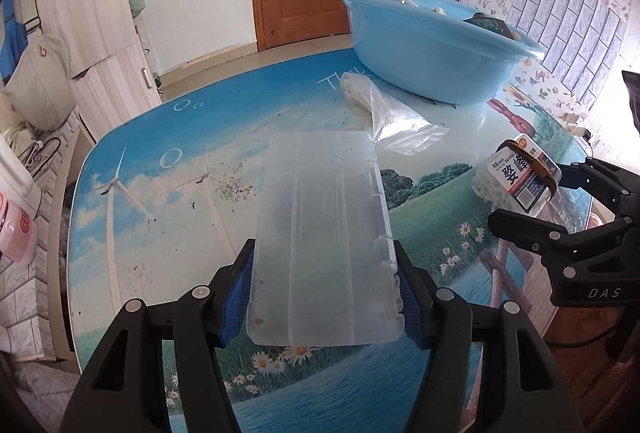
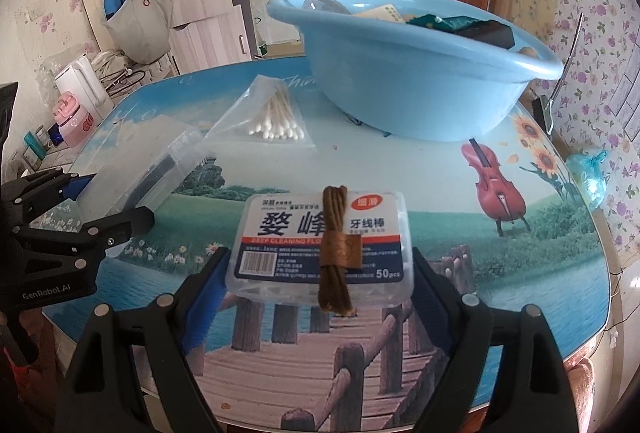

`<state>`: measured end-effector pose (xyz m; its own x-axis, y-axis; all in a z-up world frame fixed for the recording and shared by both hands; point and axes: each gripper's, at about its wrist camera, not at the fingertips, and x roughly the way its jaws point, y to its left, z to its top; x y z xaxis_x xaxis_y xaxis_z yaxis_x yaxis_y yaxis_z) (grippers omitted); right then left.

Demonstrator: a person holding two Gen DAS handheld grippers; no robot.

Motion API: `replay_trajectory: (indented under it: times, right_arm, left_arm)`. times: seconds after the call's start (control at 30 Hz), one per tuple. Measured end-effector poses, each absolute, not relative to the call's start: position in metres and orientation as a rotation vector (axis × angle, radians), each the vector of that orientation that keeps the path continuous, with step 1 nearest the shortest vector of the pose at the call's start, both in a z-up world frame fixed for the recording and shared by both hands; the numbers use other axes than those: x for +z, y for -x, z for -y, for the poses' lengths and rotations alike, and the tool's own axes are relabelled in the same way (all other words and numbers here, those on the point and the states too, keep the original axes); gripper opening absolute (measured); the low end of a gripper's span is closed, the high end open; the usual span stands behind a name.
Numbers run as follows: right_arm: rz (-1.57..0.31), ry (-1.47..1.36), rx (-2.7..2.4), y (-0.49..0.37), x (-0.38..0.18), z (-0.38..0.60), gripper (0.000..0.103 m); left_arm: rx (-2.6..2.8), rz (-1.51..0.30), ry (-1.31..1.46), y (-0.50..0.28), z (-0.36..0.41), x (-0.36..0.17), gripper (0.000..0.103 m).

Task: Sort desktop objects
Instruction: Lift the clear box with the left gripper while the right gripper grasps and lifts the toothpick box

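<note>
Nearest to you, your left gripper point(image 1: 326, 297) was clamped on a frosted plastic case point(image 1: 324, 233), its blue pads pressed against the case's two long sides near the close end. The case reached forward from the jaws over the printed table point(image 1: 160, 161). Its hinged edge sat against the right-hand pad. It looked stiff, light and smooth, so a grip across its narrow width seemed the safest hold.

Your right gripper point(image 2: 320, 293) stood wide around a floss-pick box point(image 2: 320, 245), with a small gap showing between each pad and the box. I judged it not gripped. A brown cord bundle point(image 2: 335, 253) lay loose on the box lid, midway between the jaws, and could slide off if you tilted the box. The box looked light and rigid; its short sides were the place to take it.

Ahead of both grippers stood a blue basin point(image 2: 408, 73) already holding items. A clear bag of cotton swabs point(image 2: 272, 117) lay short of it, soft and slippery.
</note>
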<state>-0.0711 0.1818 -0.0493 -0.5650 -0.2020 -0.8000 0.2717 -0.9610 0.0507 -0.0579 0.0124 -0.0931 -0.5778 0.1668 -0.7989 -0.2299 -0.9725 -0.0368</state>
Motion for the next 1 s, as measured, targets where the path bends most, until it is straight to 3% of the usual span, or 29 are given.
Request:
replay_trajectory:
  times: [0.6, 0.63, 0.67, 0.7, 0.83, 1.0]
  right_arm:
    - [-0.058, -1.137, -2.558, 0.063, -0.023, -0.183, 0.082]
    - [-0.059, -1.118, -2.553, 0.061, -0.02, -0.182, 0.079]
    - [-0.063, -1.101, -2.551, 0.06, -0.018, -0.18, 0.054]
    - [-0.082, -1.087, -2.567, 0.059, -0.016, -0.179, 0.052]
    - [-0.077, -1.097, -2.549, 0.06, -0.018, -0.177, 0.052]
    - [-0.02, -1.12, -2.528, 0.062, -0.022, -0.184, 0.061]
  left_arm:
    - [2.641, -0.022, 1.212, 0.05, -0.005, -0.055, 0.061]
    - [2.645, -0.021, 1.204, 0.049, -0.005, -0.052, 0.061]
    - [2.646, -0.023, 1.197, 0.049, -0.005, -0.05, 0.061]
    - [2.649, -0.023, 1.19, 0.048, -0.006, -0.048, 0.061]
    - [2.647, -0.027, 1.194, 0.048, -0.007, -0.047, 0.061]
    - [2.636, -0.013, 1.205, 0.047, -0.008, -0.05, 0.061]
